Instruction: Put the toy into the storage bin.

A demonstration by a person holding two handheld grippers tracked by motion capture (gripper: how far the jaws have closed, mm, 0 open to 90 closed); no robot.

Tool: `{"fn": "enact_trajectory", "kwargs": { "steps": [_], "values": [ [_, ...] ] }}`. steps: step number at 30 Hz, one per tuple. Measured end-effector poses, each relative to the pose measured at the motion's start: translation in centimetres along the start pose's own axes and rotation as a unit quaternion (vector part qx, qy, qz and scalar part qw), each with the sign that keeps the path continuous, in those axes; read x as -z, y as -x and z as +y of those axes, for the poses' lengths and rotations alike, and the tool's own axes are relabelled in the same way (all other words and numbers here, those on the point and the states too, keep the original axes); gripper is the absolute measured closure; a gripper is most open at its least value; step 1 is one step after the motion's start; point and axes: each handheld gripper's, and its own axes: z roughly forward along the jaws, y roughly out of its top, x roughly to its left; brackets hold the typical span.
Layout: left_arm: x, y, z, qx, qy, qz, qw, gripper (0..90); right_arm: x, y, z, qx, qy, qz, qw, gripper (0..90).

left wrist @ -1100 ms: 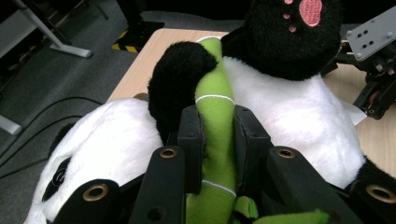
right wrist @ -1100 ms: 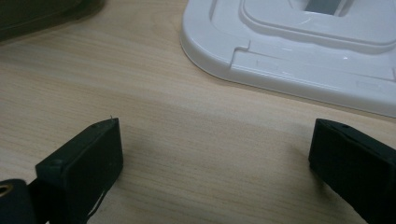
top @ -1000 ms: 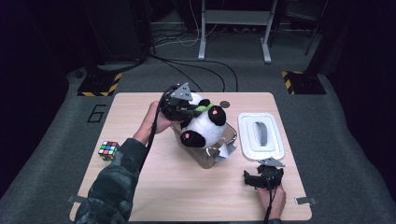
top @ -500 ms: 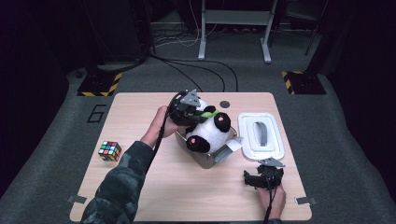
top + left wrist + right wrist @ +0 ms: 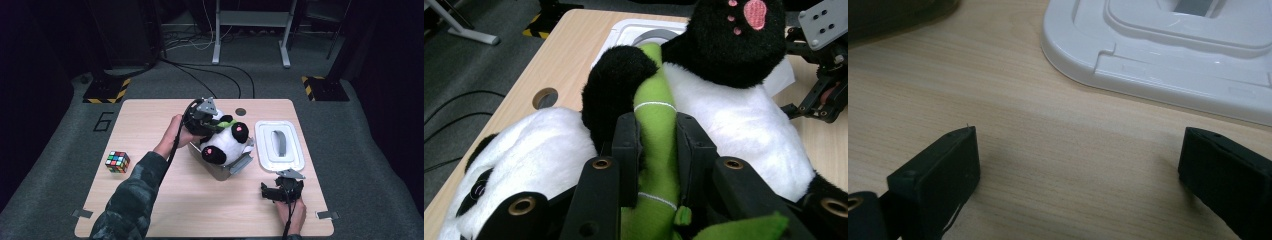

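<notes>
**Panda plush going into the box, held by its bamboo**

Panda plush (image 5: 225,140) sits near the centre of the surface (image 5: 150,200), its body partly down in the open grey box (image 5: 227,167). The left gripper (image 5: 202,117) is pinching the green bamboo stalk (image 5: 654,145) sewn to the toy's front; in the left gripper view both jaws press on the stalk's sides. The right gripper (image 5: 282,192) rests at about five o'clock from the box, jaws spread wide over bare wood and holding nothing. The white lid (image 5: 279,145) with its grey handle lies flat at three o'clock from the toy, just beside the box.

By my reading the step in hand is seating the toy in the box. The next move calls for pushing it lower until no limb overhangs the rim, then letting go of the stalk and fetching the lid.

The plush lies on its back, pink-padded feet up. Its long axis runs roughly from ten o'clock, head end under the left gripper, to four o'clock. A Rubik's cube (image 5: 117,161) sits well apart at nine o'clock.
</notes>
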Motion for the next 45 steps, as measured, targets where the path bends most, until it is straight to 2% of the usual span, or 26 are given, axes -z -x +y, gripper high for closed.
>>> {"fn": "enact_trajectory", "kwargs": {
  "steps": [6,13,16,22,26,29,32,36,40,45],
  "values": [
    [-0.6,0.0,0.0,0.002,0.002,0.007,1.0000,73.1,0.0,0.0,0.0,0.002,0.002,0.001,1.0000,2.5],
    [-1.6,0.2,0.1,-0.003,-0.011,0.014,0.9998,72.2,0.0,0.0,0.0,0.000,0.002,-0.001,1.0000,2.6],
    [-1.6,0.3,0.1,0.004,-0.009,0.026,0.9996,68.6,0.0,0.0,0.0,0.001,0.002,-0.001,1.0000,2.7],
    [-0.1,0.2,0.1,0.049,0.013,0.046,0.9977,38.2,0.0,0.0,0.0,0.001,0.002,-0.001,1.0000,2.7],
    [0.8,0.0,-0.3,0.088,0.015,0.056,0.9944,20.8,0.0,0.0,0.0,0.001,0.002,-0.001,1.0000,2.7],
    [0.5,-0.3,-0.8,0.110,-0.007,0.053,0.9925,16.1,0.0,0.0,0.0,0.000,0.002,0.000,1.0000,2.7],
    [0.1,-0.3,-1.4,0.124,-0.005,0.058,0.9906,15.2,-0.1,0.0,0.0,0.003,0.003,0.000,1.0000,2.7],
    [-0.5,-0.1,-1.6,0.125,-0.013,0.069,0.9897,15.0,-0.1,0.0,0.0,0.003,0.003,0.000,1.0000,2.7],
    [-1.1,-0.2,-2.1,0.134,-0.020,0.071,0.9882,14.8,-0.1,0.0,0.0,0.003,0.003,0.000,1.0000,2.7],
    [-2.3,-0.8,-3.6,0.159,-0.036,0.075,0.9837,15.2,0.0,0.0,0.0,0.003,0.003,0.000,1.0000,2.8]
  ]
}}
